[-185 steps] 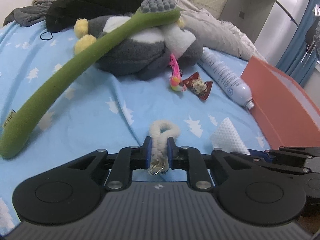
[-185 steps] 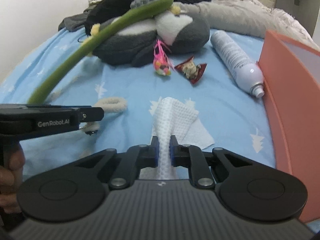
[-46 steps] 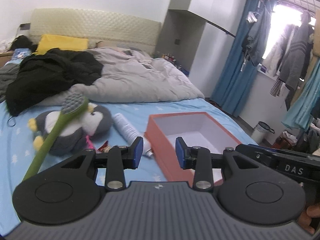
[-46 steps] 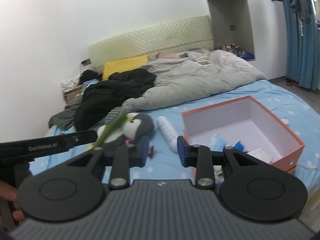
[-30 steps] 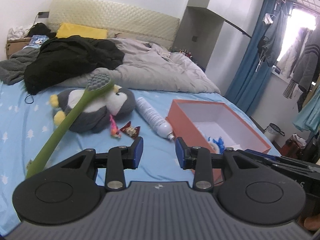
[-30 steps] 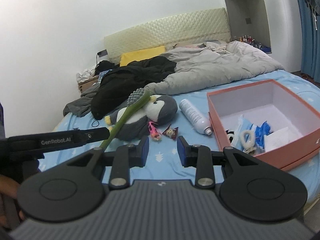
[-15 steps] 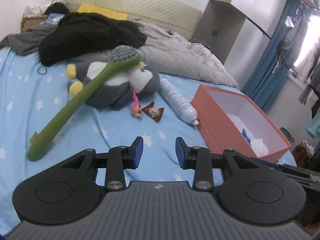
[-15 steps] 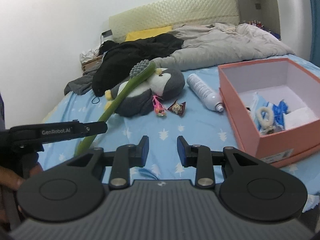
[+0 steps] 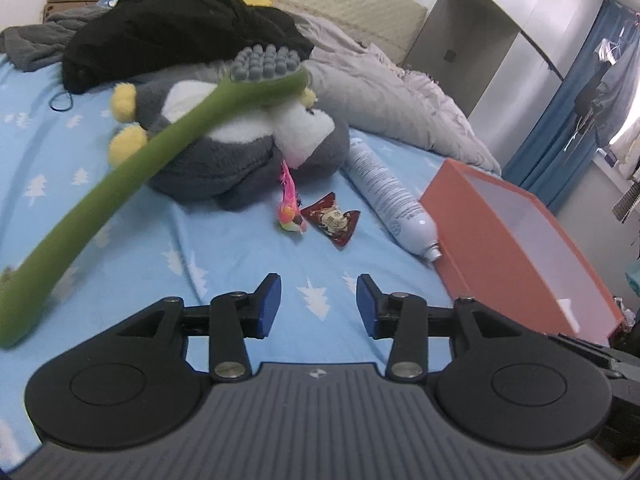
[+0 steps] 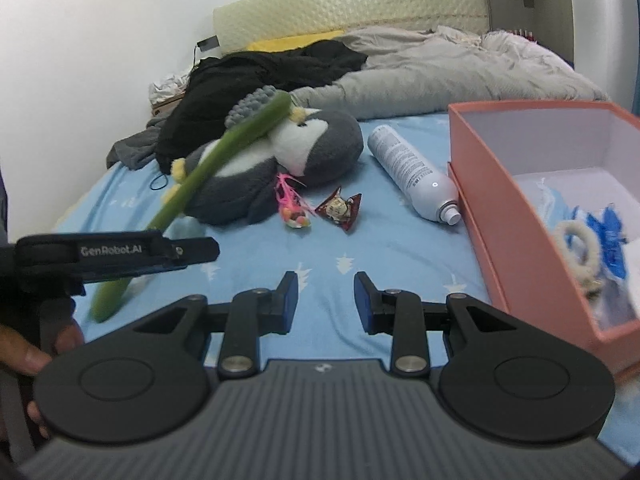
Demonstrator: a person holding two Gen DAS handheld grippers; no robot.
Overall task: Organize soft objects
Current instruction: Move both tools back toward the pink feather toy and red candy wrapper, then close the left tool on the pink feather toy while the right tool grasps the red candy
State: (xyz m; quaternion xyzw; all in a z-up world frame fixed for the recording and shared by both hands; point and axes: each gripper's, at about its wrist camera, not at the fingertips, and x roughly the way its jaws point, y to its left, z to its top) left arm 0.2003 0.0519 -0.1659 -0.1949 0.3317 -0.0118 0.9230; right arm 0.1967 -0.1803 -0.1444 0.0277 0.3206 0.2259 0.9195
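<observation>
On blue bedsheet (image 9: pixel 224 248) | pink feather toy (image 9: pixel 289 206) lying straight ahead of left gripper (image 9: pixel 318 304), long axis pointing away | left jaws opening, empty | right gripper (image 10: pixel 325 300) spread, empty, similarly near | orange box (image 10: pixel 516 216) sitting rightward.

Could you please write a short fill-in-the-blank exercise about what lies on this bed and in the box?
1. The green plush toothbrush leans across the grey plush ____.
2. The white spray bottle lies between the penguin and the ____ box.
3. The fluffy white ring now lies ____ the box.
4. Between the open fingers of the right gripper there is ____.

Missing words: penguin; orange; inside; nothing
</observation>
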